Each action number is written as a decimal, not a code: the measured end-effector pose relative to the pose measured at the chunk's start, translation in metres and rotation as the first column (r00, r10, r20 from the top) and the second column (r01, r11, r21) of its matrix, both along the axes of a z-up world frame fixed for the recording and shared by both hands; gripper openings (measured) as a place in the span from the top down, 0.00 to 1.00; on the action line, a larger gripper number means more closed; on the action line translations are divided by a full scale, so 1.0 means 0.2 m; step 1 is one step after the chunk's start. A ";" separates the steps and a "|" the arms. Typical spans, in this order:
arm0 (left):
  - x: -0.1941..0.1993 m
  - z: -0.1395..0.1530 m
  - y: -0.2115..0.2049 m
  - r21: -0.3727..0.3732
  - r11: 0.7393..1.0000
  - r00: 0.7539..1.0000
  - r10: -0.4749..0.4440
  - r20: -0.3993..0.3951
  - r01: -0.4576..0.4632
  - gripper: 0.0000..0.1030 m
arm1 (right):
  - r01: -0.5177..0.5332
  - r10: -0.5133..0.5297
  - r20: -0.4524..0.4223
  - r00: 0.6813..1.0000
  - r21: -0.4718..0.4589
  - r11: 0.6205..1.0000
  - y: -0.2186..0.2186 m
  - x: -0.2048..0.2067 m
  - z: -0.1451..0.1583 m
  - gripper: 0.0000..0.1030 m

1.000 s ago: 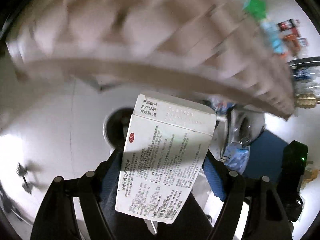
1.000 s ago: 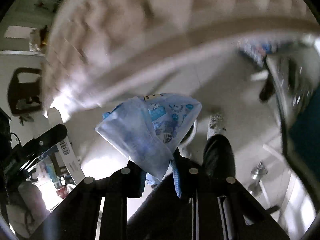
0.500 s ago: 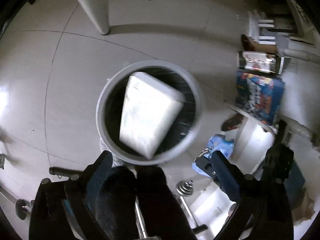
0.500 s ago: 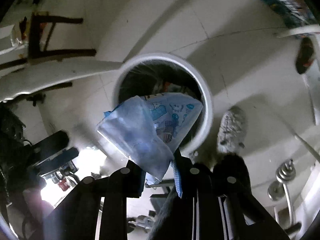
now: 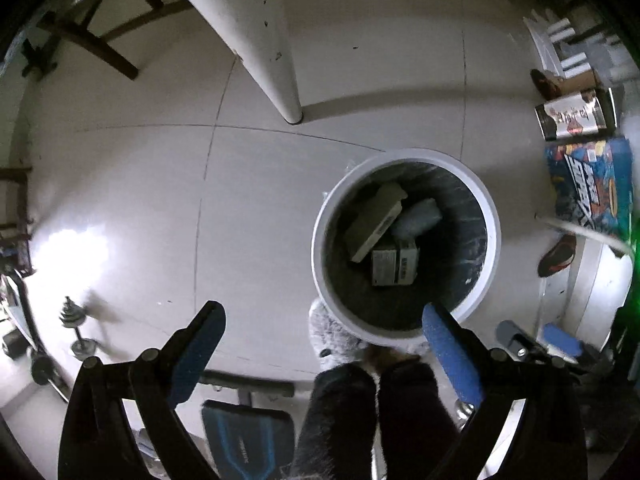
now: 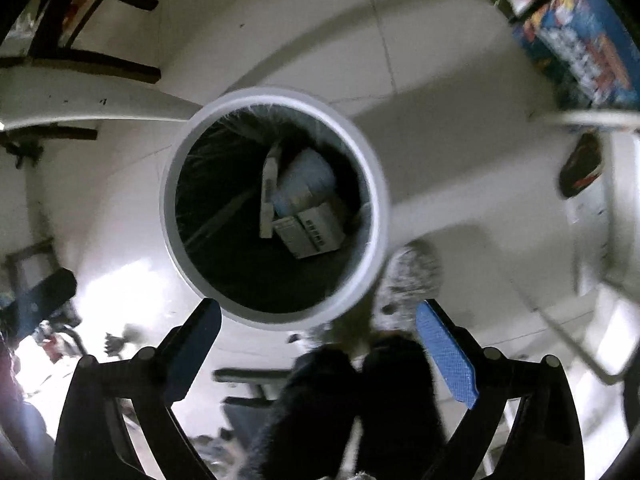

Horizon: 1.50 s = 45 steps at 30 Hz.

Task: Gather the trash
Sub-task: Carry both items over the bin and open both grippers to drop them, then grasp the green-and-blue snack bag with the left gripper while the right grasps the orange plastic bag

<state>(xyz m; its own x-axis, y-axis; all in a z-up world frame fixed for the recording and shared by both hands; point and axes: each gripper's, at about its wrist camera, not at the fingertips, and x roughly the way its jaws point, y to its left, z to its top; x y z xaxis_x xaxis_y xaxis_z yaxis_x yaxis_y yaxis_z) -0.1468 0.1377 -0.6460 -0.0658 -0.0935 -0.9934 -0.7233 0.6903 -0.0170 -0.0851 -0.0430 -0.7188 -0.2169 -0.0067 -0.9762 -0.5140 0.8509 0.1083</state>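
**Grippers hanging empty over the bin**

Fingers of my left gripper (image 5: 322,326) are standing wide apart with nothing between them, above the floor just left of the round white-rimmed trash bin (image 5: 490,216). Inside it the pale flat cardboard box (image 5: 374,220) is leaning on a bluish soft plastic packet (image 5: 418,216), a smaller printed carton (image 5: 394,266) lying beside them. My right gripper (image 6: 318,320) is likewise gaping, empty, nearly over the bin's mouth. I am judging this drop finished; I am planning to lift both straight up, clear of the rim, before seeking more trash.
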 end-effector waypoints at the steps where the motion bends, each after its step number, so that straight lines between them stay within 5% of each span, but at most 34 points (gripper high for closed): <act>1: 0.00 0.03 -0.01 0.006 1.000 1.000 -0.007 0.000 0.007 0.02 | -0.010 0.010 0.020 1.000 -0.011 1.000 -0.01 -0.01 0.03 0.04; 13: -0.02 0.44 -0.12 0.042 0.997 0.998 -0.065 0.020 0.064 0.02 | -0.051 0.061 0.158 0.986 -0.068 0.996 -0.02 -0.03 0.62 0.04; 26: -0.08 1.21 -0.21 0.084 0.991 0.990 -0.111 0.087 0.103 0.02 | -0.072 0.068 0.196 0.978 0.015 0.997 -0.04 -0.14 1.51 0.04; 32: -0.05 1.62 -0.18 0.130 0.988 0.980 -0.107 0.167 0.086 0.02 | -0.009 -0.011 0.192 0.981 0.101 0.995 -0.06 -0.13 1.98 0.04; 37: 0.17 1.87 -0.12 0.206 0.976 0.963 -0.126 0.240 0.076 0.02 | 0.081 -0.125 0.219 0.968 0.197 0.977 -0.07 0.01 2.30 0.04; 45: 0.88 2.07 -0.15 0.234 0.967 0.928 -0.180 0.326 0.105 0.02 | 0.276 -0.359 0.306 0.882 0.284 0.918 -0.27 0.67 2.68 0.04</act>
